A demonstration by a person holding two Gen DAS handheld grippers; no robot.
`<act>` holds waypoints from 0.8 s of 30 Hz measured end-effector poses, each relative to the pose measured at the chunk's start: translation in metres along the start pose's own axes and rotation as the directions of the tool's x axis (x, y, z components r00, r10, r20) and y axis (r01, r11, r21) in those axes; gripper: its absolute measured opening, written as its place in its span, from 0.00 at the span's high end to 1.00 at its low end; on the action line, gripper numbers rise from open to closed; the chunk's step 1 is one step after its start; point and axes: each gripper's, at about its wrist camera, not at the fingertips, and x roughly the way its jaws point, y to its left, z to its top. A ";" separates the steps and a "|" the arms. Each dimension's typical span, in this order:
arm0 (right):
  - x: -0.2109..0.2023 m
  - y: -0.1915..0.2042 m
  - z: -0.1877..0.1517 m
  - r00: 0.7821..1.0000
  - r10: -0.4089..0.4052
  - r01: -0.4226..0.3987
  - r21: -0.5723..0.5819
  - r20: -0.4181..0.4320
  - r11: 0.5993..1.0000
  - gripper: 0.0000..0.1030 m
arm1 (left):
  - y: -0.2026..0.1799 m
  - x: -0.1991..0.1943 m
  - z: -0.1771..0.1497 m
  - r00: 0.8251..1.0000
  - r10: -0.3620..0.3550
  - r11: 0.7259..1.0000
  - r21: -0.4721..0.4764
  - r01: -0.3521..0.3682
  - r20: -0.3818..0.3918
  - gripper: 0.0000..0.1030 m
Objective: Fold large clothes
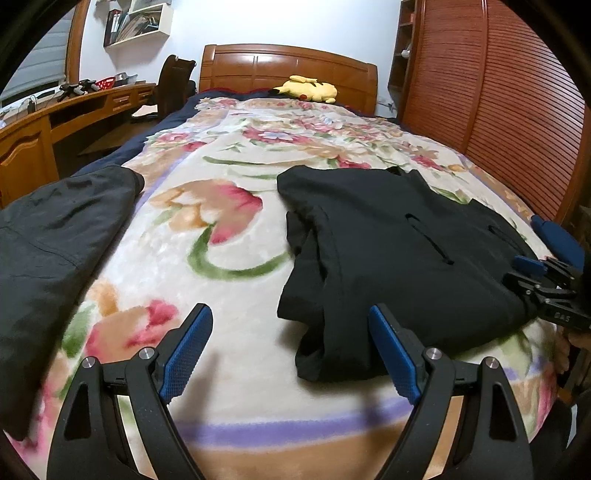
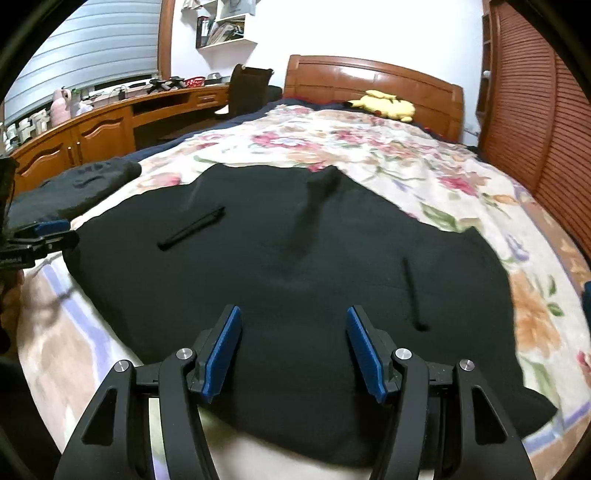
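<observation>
Black garment (image 2: 295, 266) lies partly folded near the bed's (image 1: 236, 236) foot edge; more folds likely left. Left tongs (image 1: 290, 354) and right tongs (image 2: 293, 350) apart, empty. Second dark garment (image 1: 55, 236) at left edge.

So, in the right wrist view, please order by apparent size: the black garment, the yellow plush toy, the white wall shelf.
1. Black garment, by far the largest, though it lies nearest the camera.
2. Yellow plush toy.
3. White wall shelf, about alike with the toy; both are far away, so this order is unsure.
</observation>
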 end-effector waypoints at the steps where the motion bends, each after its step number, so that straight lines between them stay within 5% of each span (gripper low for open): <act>1: 0.007 -0.003 0.001 1.000 0.001 -0.001 -0.007 -0.013 1.000 0.40 | 0.000 0.000 -0.001 1.000 -0.002 1.000 0.005 0.002 -0.003 0.16; 13: 0.021 -0.003 -0.006 1.000 -0.007 0.007 0.001 -0.012 1.000 0.40 | -0.001 0.008 -0.006 1.000 0.004 1.000 0.015 -0.003 -0.031 0.16; 24: 0.016 0.000 -0.005 1.000 -0.014 0.014 -0.005 -0.023 1.000 0.40 | -0.013 0.015 -0.008 0.997 -0.014 1.000 0.022 0.016 -0.071 0.40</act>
